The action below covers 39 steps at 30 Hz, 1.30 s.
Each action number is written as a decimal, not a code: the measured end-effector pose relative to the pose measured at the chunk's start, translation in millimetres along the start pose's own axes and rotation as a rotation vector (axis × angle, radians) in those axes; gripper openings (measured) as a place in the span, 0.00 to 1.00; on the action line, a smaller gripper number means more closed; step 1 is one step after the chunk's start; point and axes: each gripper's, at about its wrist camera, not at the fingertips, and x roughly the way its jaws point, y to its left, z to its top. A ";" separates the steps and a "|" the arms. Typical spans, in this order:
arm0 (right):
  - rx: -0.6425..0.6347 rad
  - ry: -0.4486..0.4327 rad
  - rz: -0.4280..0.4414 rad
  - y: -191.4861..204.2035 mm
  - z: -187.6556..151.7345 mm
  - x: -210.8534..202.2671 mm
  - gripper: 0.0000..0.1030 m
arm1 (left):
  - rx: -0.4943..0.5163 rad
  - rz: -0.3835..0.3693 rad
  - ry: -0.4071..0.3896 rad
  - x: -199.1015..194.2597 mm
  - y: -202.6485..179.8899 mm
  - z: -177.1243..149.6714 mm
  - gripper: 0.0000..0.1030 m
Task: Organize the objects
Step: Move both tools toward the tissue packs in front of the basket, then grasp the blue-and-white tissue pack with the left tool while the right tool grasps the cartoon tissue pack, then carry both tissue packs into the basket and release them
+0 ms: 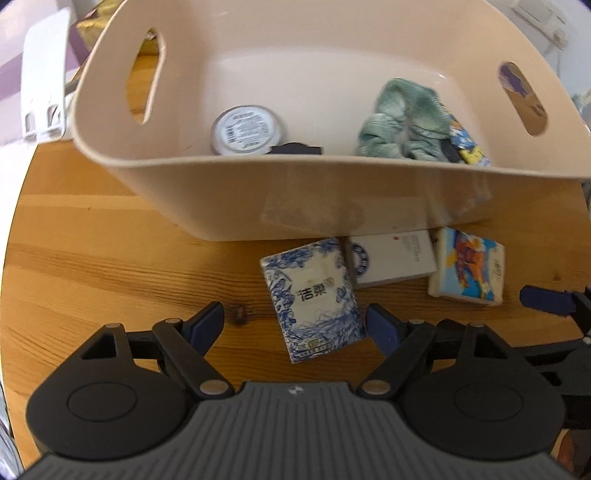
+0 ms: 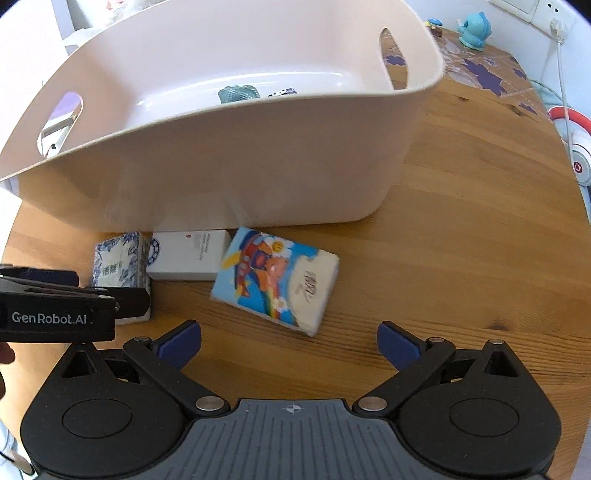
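A cream plastic basket (image 1: 314, 199) (image 2: 258, 173) stands on the round wooden table. Inside it lie a round tin (image 1: 245, 129), a green scrunchie (image 1: 402, 122) and a cartoon tissue pack (image 1: 467, 144). In front of the basket lie a blue-and-white tissue pack (image 1: 314, 299) (image 2: 118, 264), a white box (image 1: 395, 260) (image 2: 188, 254) and a cartoon tissue pack (image 1: 467, 271) (image 2: 277, 280). My left gripper (image 1: 295, 325) is open, its fingers on either side of the blue-and-white pack's near end. My right gripper (image 2: 290, 341) is open and empty, just short of the cartoon pack.
A white plastic piece (image 1: 44, 74) sits left of the basket. At the table's far right are a blue figurine (image 2: 474, 31), a purple-flowered mat (image 2: 480, 70), a white cable (image 2: 561, 74) and a red-and-white device (image 2: 576, 147). Wall sockets (image 2: 543, 11) are behind.
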 end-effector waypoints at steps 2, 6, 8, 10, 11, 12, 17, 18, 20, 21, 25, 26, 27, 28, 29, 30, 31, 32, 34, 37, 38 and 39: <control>0.008 0.003 0.004 4.6 1.3 2.7 1.00 | -0.018 -0.001 0.008 1.6 5.4 0.7 0.82; 0.004 0.000 -0.013 11.3 3.3 5.7 1.00 | -0.046 0.006 0.007 2.5 14.8 1.0 0.82; 0.010 -0.004 -0.021 12.2 4.6 6.3 1.00 | -0.058 0.009 -0.002 1.5 18.3 1.9 0.82; 0.022 -0.007 -0.025 12.2 6.1 6.4 0.97 | -0.070 0.004 -0.003 0.8 21.1 3.9 0.82; 0.027 -0.009 -0.032 12.3 6.7 6.5 0.96 | -0.073 0.000 -0.003 0.6 22.1 5.5 0.82; 0.033 -0.011 -0.041 12.3 7.3 6.7 0.95 | -0.073 -0.004 -0.002 0.4 22.8 7.0 0.81; 0.062 -0.022 -0.057 10.3 8.0 4.7 0.82 | -0.003 0.017 -0.011 -1.9 18.4 9.4 0.73; 0.059 -0.027 -0.060 10.4 7.5 3.2 0.78 | 0.008 0.026 -0.014 -3.0 17.4 8.5 0.71; 0.051 -0.033 -0.069 10.8 5.8 -0.2 0.61 | 0.019 0.033 -0.025 -6.5 16.9 6.4 0.55; 0.049 -0.031 -0.075 10.3 4.8 -1.3 0.61 | 0.023 0.038 -0.030 -8.6 17.1 5.4 0.50; 0.056 -0.019 -0.068 6.7 -1.3 -4.9 0.61 | 0.030 0.023 -0.016 -12.5 19.6 2.6 0.46; 0.060 -0.017 -0.066 5.4 -3.7 -6.5 0.61 | 0.030 0.015 -0.012 -13.8 20.6 1.1 0.46; 0.064 -0.014 -0.065 4.2 -6.2 -8.1 0.61 | 0.028 0.009 -0.012 -15.4 21.7 -0.4 0.46; 0.068 -0.012 -0.064 2.9 -8.8 -10.0 0.61 | 0.027 0.005 -0.016 -18.0 22.7 -2.3 0.46; 0.073 -0.011 -0.062 1.4 -11.9 -12.8 0.61 | 0.027 0.002 -0.023 -21.3 23.6 -4.4 0.46; 0.076 -0.013 -0.060 0.2 -14.7 -15.9 0.61 | 0.030 -0.001 -0.030 -25.3 24.2 -6.3 0.46; 0.078 -0.015 -0.057 -0.8 -17.6 -19.7 0.61 | 0.034 -0.004 -0.036 -28.9 24.7 -7.7 0.46; 0.077 -0.019 -0.055 -1.6 -20.5 -24.3 0.61 | 0.041 -0.008 -0.044 -33.9 25.0 -9.4 0.46; 0.069 -0.034 -0.051 0.1 -26.6 -35.1 0.61 | 0.056 -0.015 -0.061 -44.5 25.2 -12.3 0.46; 0.047 -0.065 -0.049 -3.7 -30.2 -53.8 0.61 | 0.089 -0.022 -0.084 -58.3 26.3 -16.1 0.46; 0.044 -0.072 -0.048 -9.2 -27.6 -61.6 0.61 | 0.098 -0.023 -0.094 -64.9 26.0 -19.2 0.46; 0.047 -0.077 -0.045 -11.4 -28.1 -67.8 0.61 | 0.104 -0.026 -0.103 -67.1 27.2 -21.2 0.46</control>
